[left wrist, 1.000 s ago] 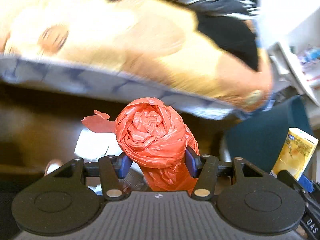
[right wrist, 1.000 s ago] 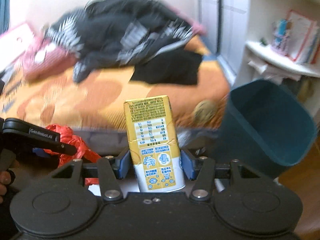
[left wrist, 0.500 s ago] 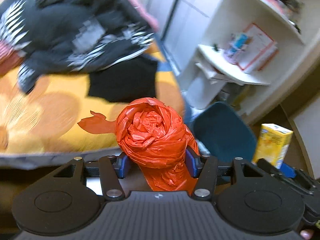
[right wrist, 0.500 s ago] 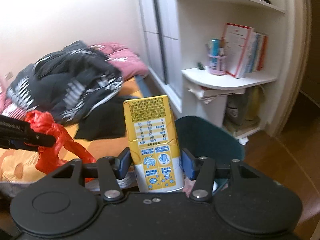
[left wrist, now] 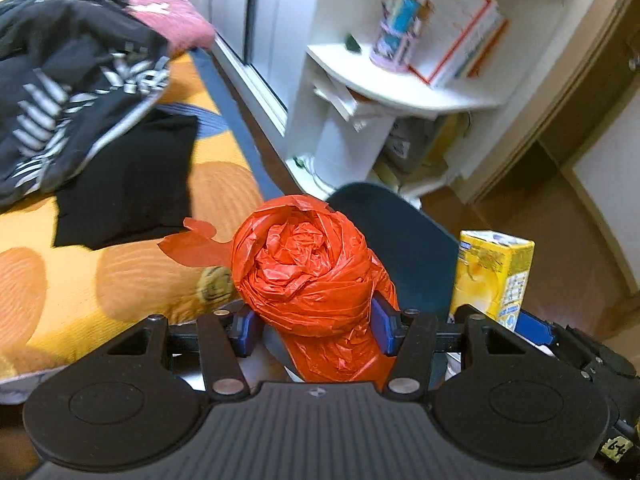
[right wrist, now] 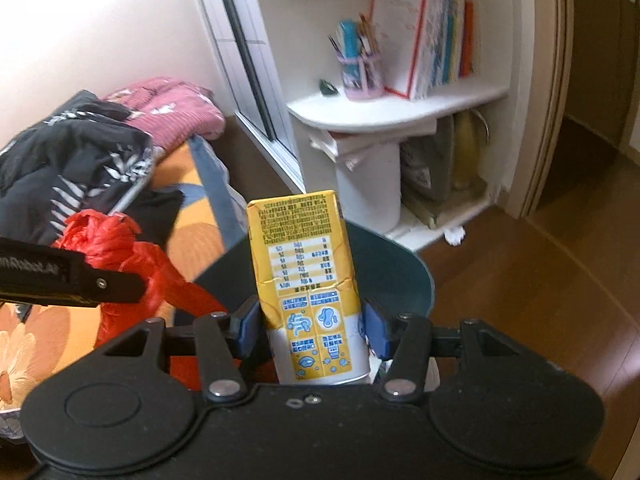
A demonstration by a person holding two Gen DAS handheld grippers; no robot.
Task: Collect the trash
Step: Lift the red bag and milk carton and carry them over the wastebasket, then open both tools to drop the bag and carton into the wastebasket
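A: How should this drop go?

B: Bring both loads right over the bin (left wrist: pixel 404 236) before letting go, so nothing lands on the bed (left wrist: pixel 132 264) or the floor. It is sitting just ahead of and below both tongs.

A: And the grips?

B: The left gripper (left wrist: pixel 314 326) is clamping a wadded red bag (left wrist: pixel 304 268), jaws about half apart. The right gripper (right wrist: pixel 310 330) is pinching a yellow carton (right wrist: pixel 304 280) upright, jaws wide around its body.
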